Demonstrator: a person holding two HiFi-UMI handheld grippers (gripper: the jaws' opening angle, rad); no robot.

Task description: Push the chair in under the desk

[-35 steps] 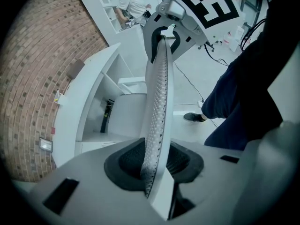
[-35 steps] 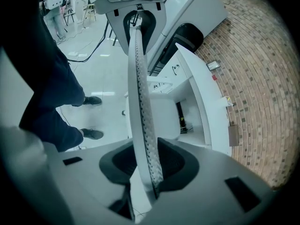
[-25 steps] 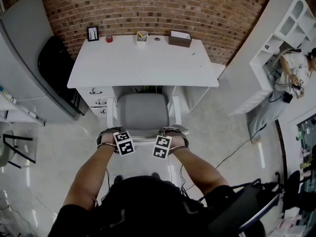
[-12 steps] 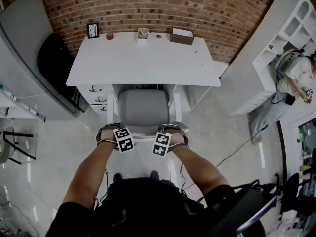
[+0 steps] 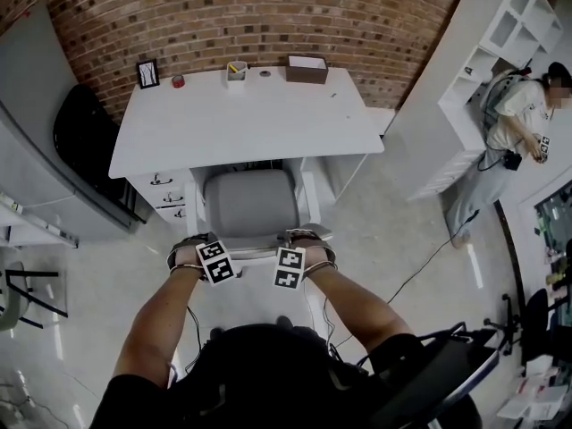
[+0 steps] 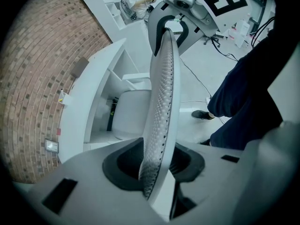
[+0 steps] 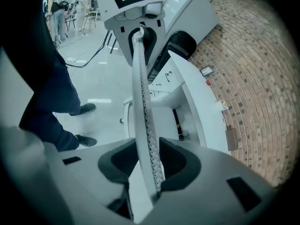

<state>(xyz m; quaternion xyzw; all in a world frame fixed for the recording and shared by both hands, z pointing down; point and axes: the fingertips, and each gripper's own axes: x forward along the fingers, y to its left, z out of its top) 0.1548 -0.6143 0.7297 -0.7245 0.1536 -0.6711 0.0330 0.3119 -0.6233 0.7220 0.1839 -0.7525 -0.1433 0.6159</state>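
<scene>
The left claw point(image 6: 154, 165) and the right claw point(image 7: 150, 165) each pinch the top edge of the chair's backrest point(image 6: 161, 93), which stands edge-on between their pads; both pairs of jaws are opening, so the hold is loosening. Ahead of the claws the chair point(image 5: 250, 204) has its seat between the two white side panels below the surface point(image 5: 250, 119), the front of the seat under the near edge; the backrest stays on the claws' side of that edge. By my reading the push is nearly done; any last shove should come evenly from both claws, straight ahead, so the seat does not skew into a panel; then the jaws should clear the backrest fully before the claws draw back, lest they drag the chair out again.
</scene>
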